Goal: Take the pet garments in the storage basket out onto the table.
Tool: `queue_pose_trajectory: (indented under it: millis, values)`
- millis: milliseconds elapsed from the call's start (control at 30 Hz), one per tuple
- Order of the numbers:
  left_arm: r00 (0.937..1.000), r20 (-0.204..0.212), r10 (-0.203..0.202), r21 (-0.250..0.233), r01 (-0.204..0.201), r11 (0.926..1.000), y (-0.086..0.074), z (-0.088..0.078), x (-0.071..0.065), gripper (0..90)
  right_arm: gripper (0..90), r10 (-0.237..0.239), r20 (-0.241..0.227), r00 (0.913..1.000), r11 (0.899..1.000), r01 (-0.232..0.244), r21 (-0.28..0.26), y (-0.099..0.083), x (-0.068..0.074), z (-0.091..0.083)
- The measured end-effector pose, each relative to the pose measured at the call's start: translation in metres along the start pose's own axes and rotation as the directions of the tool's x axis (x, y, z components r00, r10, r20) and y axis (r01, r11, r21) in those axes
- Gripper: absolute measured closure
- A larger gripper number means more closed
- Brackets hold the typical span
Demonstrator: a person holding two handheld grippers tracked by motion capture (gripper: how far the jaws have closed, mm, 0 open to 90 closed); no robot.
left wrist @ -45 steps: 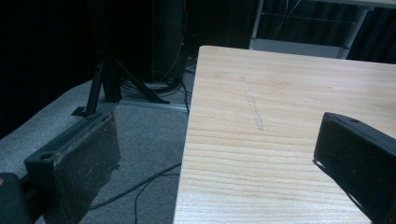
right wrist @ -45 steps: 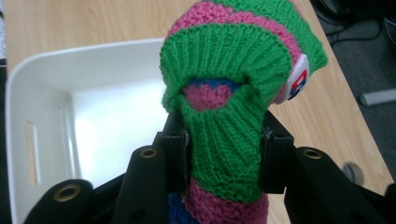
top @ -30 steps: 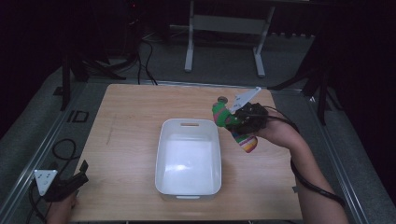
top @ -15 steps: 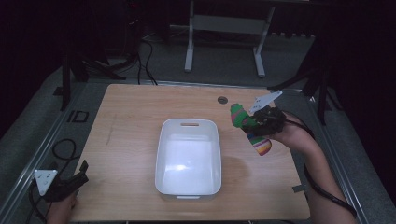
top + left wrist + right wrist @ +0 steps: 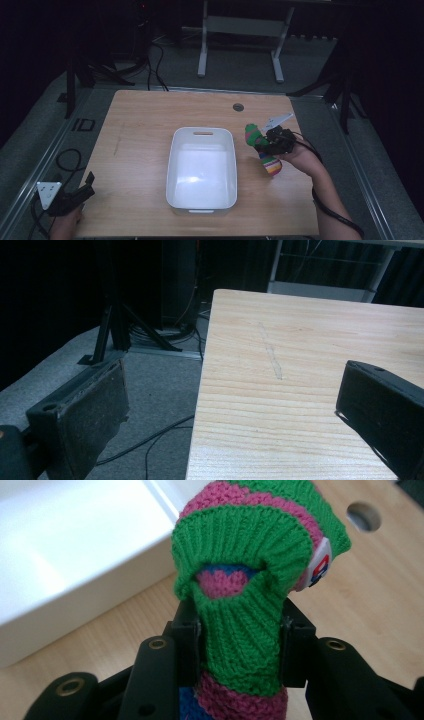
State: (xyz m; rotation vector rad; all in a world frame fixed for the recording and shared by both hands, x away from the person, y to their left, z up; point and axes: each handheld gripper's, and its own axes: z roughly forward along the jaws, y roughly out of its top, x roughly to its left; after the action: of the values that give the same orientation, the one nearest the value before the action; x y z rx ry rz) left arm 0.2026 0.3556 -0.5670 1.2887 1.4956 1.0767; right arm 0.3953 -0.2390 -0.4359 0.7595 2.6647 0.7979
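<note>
A knitted striped sock (image 5: 262, 147) in green, pink and blue hangs over the table to the right of a white bin (image 5: 201, 169). My right gripper (image 5: 267, 143) is shut on the sock; in the right gripper view its green cuff (image 5: 250, 565) bulges up between the two jaws, with a small white label on its side. The sock's striped lower end (image 5: 270, 165) droops toward the tabletop. My left gripper (image 5: 82, 191) is held low at the table's front left corner, open, with nothing between its jaws (image 5: 230, 410).
The wooden table (image 5: 140, 130) has a round cable hole (image 5: 238, 107) near its far edge. The white bin has nothing inside. Cables and metal stand legs (image 5: 202, 55) lie on the grey floor beyond and left of the table.
My right gripper has carried the sock from beside the bin's far right corner rightward and toward me, ending lower and clear of the bin. The left gripper has not moved.
</note>
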Motion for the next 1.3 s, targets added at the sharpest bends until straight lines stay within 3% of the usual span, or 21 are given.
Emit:
queue_pose_trajectory:
  millis: [333, 667, 767, 933, 1100, 1300]
  values:
    - [1.0000, 0.002, 0.001, 0.001, -0.001, 1.0000, 0.000, 0.000, 0.000, 0.9, 60.7, 0.056, -0.001, 0.9984, 0.996, -0.056, 0.065, -0.026, -0.003, 0.052]
    - [1.0000, 0.001, 0.001, 0.000, -0.001, 1.0000, 0.000, 0.000, 0.000, 0.9, 59.2, 0.072, -0.004, 0.9974, 0.990, -0.071, 0.119, -0.042, -0.003, 0.085]
    - [1.0000, 0.001, 0.000, 0.001, 0.000, 1.0000, 0.000, 0.000, 0.000, 1.0, 57.5, 0.082, -0.008, 0.9966, 0.991, -0.080, 0.111, -0.041, -0.003, 0.085]
    - [1.0000, 0.000, -0.001, 0.000, 0.001, 1.0000, 0.000, 0.000, 0.000, 0.9, 38.8, 0.065, -0.011, 0.9978, 0.991, -0.063, 0.120, -0.032, -0.001, 0.078]
    - [1.0000, 0.000, -0.001, 0.000, 0.001, 1.0000, 0.000, 0.000, 0.000, 0.9, 31.1, 0.054, -0.024, 0.9982, 0.996, -0.052, 0.078, -0.024, 0.001, 0.060]
    - [1.0000, 0.000, -0.001, 0.000, 0.001, 1.0000, 0.000, 0.000, 0.000, 0.9, 13.8, 0.063, -0.012, 0.9979, 0.998, -0.063, 0.014, -0.023, 0.000, 0.034]
